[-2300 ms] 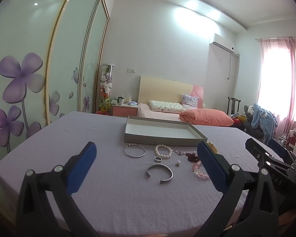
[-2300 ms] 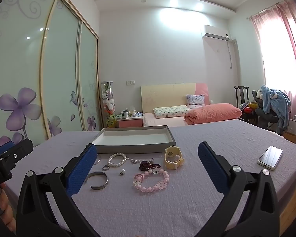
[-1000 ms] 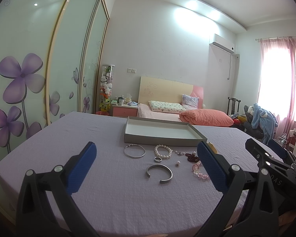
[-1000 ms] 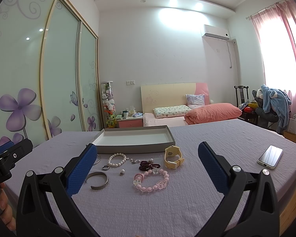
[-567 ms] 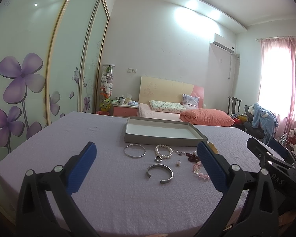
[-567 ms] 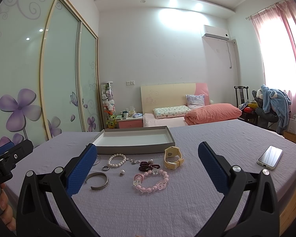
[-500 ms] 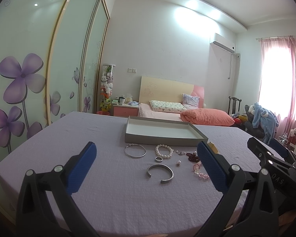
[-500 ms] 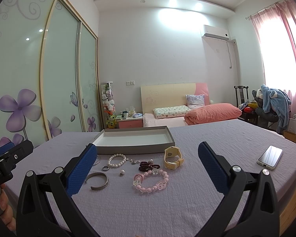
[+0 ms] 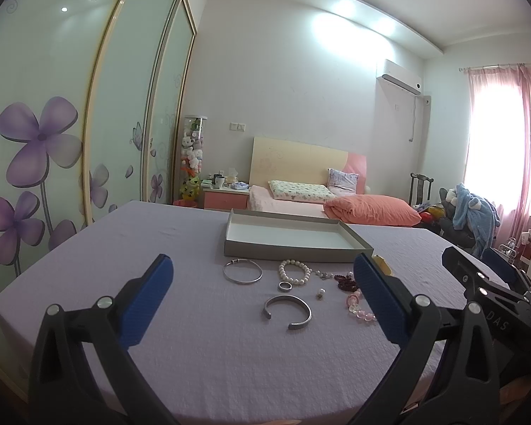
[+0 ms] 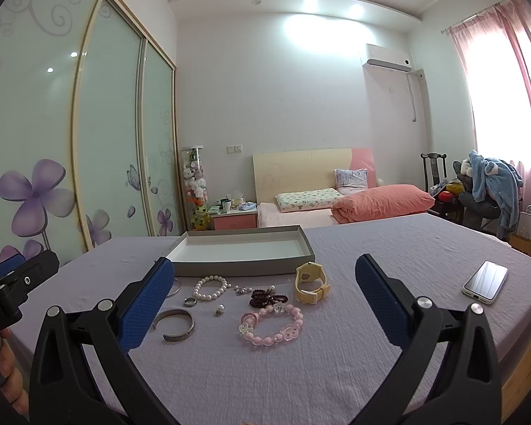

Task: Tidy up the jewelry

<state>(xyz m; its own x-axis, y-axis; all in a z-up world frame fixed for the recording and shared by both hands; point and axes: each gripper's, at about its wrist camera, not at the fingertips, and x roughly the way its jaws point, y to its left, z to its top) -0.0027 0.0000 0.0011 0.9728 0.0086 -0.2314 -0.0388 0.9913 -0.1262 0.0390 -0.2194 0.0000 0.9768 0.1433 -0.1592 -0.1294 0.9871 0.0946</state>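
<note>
On the lilac tablecloth (image 9: 124,248) lies jewelry in front of a shallow grey tray (image 9: 293,248) with a white inside. A thin silver bangle (image 9: 242,272), a pearl bracelet (image 9: 294,272), a small ring (image 9: 285,286) and an open silver cuff (image 9: 287,306) lie ahead of my left gripper (image 9: 262,290), which is open and holds nothing. My right gripper (image 10: 263,292) is open too, above a pink bead bracelet (image 10: 272,324), a dark red bead string (image 10: 267,298), a yellow watch (image 10: 311,282), the pearl bracelet (image 10: 210,287) and the cuff (image 10: 177,324).
A phone (image 10: 485,281) lies on the cloth at the right. A hand on the other gripper's handle (image 10: 9,361) shows at the lower left of the right wrist view. Behind the table are a bed (image 9: 301,205), wardrobe doors (image 9: 53,124) and a chair with clothes (image 10: 485,191).
Almost nothing moved: the left wrist view has drifted very slightly, and both grippers stay open over the same jewelry.
</note>
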